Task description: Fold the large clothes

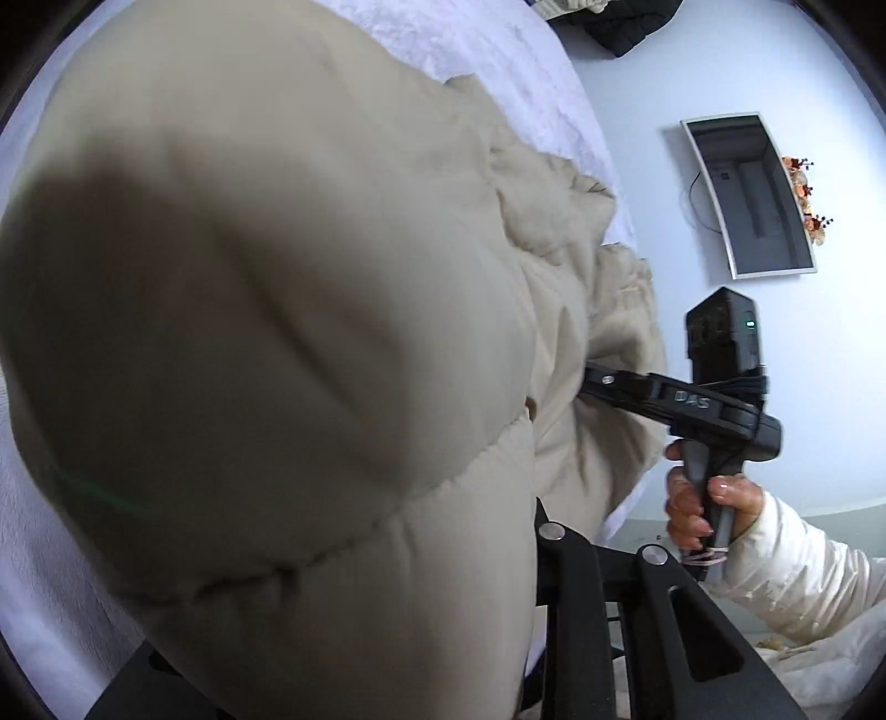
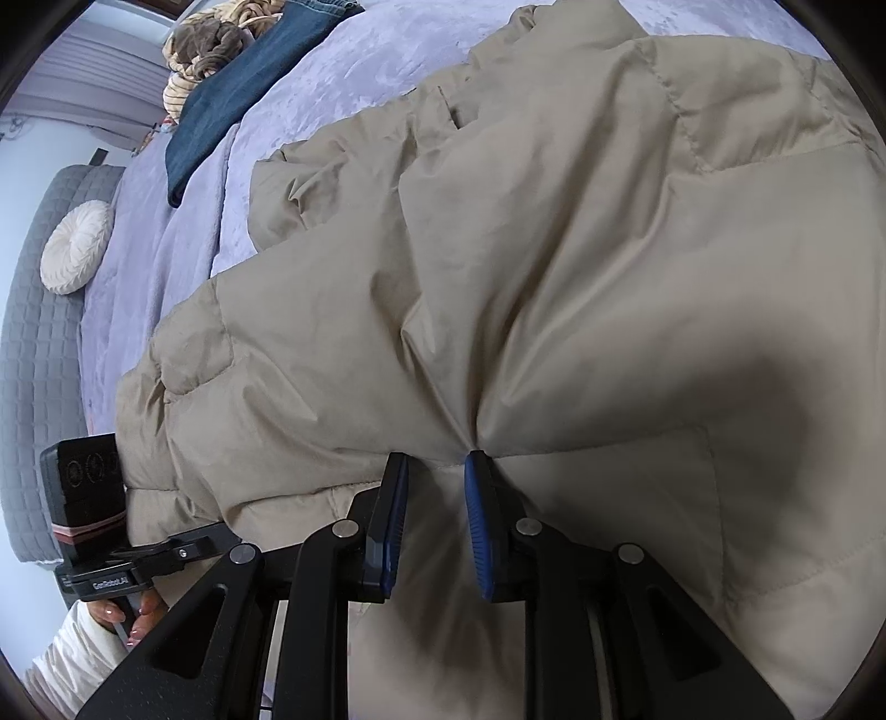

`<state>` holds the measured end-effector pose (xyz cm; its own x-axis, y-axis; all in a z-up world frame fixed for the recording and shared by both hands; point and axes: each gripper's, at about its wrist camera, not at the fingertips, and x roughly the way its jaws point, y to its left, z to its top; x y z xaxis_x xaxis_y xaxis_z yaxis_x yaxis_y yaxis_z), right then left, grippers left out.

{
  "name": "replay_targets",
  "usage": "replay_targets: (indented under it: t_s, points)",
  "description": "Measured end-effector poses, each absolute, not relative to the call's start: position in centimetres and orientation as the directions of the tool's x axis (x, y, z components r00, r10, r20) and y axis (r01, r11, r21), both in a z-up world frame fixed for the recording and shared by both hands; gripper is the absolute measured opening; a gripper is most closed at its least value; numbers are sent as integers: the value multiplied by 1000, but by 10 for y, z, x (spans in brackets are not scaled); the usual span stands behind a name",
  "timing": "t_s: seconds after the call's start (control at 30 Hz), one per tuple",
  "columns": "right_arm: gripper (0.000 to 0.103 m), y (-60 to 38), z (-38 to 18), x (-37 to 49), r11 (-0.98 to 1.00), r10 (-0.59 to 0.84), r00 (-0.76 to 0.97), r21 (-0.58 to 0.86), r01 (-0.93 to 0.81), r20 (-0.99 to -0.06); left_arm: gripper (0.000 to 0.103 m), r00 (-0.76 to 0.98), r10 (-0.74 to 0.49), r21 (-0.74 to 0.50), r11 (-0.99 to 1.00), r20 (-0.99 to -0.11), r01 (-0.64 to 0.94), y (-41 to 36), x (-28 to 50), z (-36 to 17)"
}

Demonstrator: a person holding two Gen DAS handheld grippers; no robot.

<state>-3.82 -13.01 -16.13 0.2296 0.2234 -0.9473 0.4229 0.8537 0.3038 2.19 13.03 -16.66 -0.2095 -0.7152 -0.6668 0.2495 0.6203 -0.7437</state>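
Note:
A large beige puffer jacket [image 2: 554, 249] lies on a lilac bedspread [image 2: 332, 83] and fills both views. In the right wrist view my right gripper [image 2: 437, 465] has its blue-padded fingers [image 2: 479, 526] closed on a pinched fold of the jacket. In the left wrist view the jacket [image 1: 277, 332] bulges over my left gripper and hides its fingertips; only the black finger arms [image 1: 609, 609] show. The right gripper body [image 1: 714, 410] shows there, its fingers buried in the jacket. The left gripper body [image 2: 111, 565] shows at lower left in the right wrist view.
Folded dark blue jeans [image 2: 243, 83] and a brown knitted bundle [image 2: 205, 44] lie at the bed's far end. A round cream cushion [image 2: 77, 246] rests against the grey quilted headboard [image 2: 33, 360]. A wall mirror [image 1: 753, 194] and dark clothing [image 1: 626, 27] show in the left wrist view.

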Motion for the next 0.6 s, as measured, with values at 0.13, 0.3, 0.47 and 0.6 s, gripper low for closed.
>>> replay_targets:
  t_s: [0.13, 0.3, 0.47, 0.6]
  points:
    - [24, -129, -150, -36, 873, 216, 212, 286, 395, -953, 30, -192, -722, -744, 619, -665, 251, 124, 15, -142]
    - [24, -138, -116, -48, 912, 103, 291, 207, 353, -951, 30, -156, -703, -718, 658, -693, 227, 104, 8, -106]
    - [20, -168, -130, -44, 884, 141, 315, 262, 386, -938, 30, -117, -680, -686, 691, -724, 229, 68, -10, -61]
    - [18, -174, -153, -31, 884, 203, 299, 306, 354, -932, 30, -102, -654, -660, 727, -750, 191, 24, -21, -39]
